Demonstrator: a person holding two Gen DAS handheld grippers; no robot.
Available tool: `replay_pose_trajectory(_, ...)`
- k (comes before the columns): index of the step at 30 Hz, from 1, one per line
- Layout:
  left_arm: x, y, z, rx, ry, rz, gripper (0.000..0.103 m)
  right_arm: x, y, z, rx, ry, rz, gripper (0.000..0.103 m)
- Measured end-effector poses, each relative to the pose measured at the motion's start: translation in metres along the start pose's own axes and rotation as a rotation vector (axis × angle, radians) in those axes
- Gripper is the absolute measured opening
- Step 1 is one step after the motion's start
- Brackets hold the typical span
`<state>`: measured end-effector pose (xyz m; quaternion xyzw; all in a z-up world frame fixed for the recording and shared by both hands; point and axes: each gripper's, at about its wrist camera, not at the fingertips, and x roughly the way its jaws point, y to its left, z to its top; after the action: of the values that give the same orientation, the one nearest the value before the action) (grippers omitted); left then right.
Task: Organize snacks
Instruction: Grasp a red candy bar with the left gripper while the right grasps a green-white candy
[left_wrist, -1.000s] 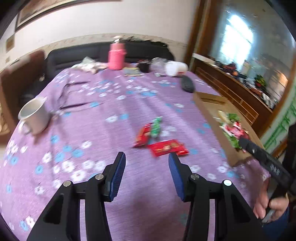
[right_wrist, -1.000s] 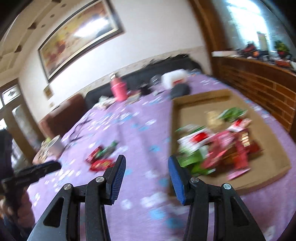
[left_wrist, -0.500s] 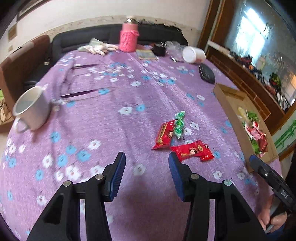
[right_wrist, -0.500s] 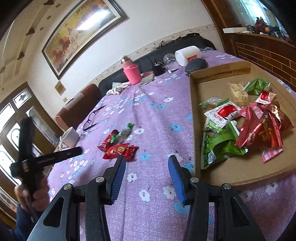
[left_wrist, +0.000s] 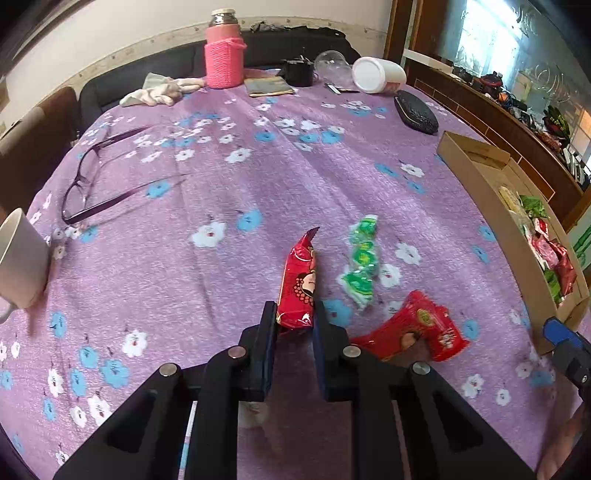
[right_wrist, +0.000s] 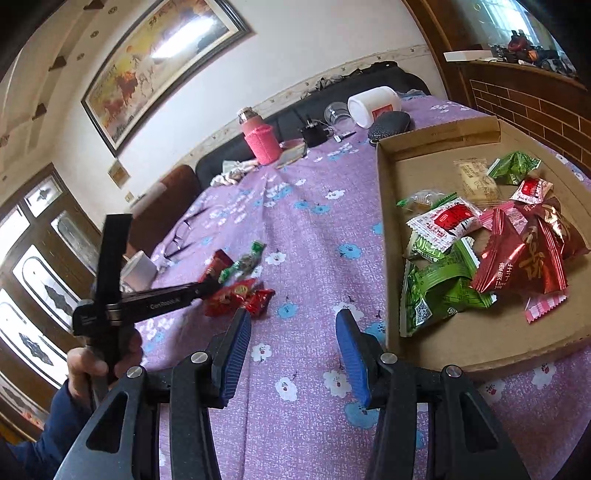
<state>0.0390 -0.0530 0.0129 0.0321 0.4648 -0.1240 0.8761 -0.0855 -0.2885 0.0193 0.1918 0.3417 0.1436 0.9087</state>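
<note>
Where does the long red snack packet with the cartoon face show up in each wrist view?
Left wrist view: the red cartoon-face packet sits low at centre, its near end between the closing left tongs.
Right wrist view: left of centre, a small red shape mostly hidden behind the left tongs' tip.
Shared landmark: the pink knitted bottle at the table's far edge.

Black grippers (left_wrist: 294, 319), blue-padded fingers (right_wrist: 236, 350), silver screws; navy sleeve (right_wrist: 59, 417).

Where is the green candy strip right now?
Left wrist view: the green candy strip lies on the purple tablecloth, right of the red snack packet.
</note>
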Motion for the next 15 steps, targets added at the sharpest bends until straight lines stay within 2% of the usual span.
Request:
replay_pose_trajectory(2, -0.001, 0.01, 0.001, -0.029, -0.005, -0.007, 0.017, 0.003, 0.006, 0.002, -0.014, 0.011, -0.031, 0.051)
replay_pose_trajectory(6, -0.006, 0.024, 0.005, -0.085, -0.019, -0.034, 0.017, 0.014, 0.026, 0.028, 0.016, 0.06, 0.023, 0.052)
replay_pose_trajectory(8, -0.012, 0.025, 0.007, -0.092, -0.039, -0.037, 0.017, 0.025, 0.033, 0.041, 0.048, 0.084, 0.018, 0.052)
replay_pose_trajectory(12, -0.021, 0.03, 0.008, -0.11, -0.077, -0.018, 0.017, 0.08, 0.047, 0.066, 0.105, 0.188, -0.012, 0.052)
replay_pose_trajectory(15, -0.024, 0.039, 0.009, -0.145, -0.087, -0.012, 0.017, 0.117, 0.051, 0.07, 0.165, 0.256, 0.001, 0.052)
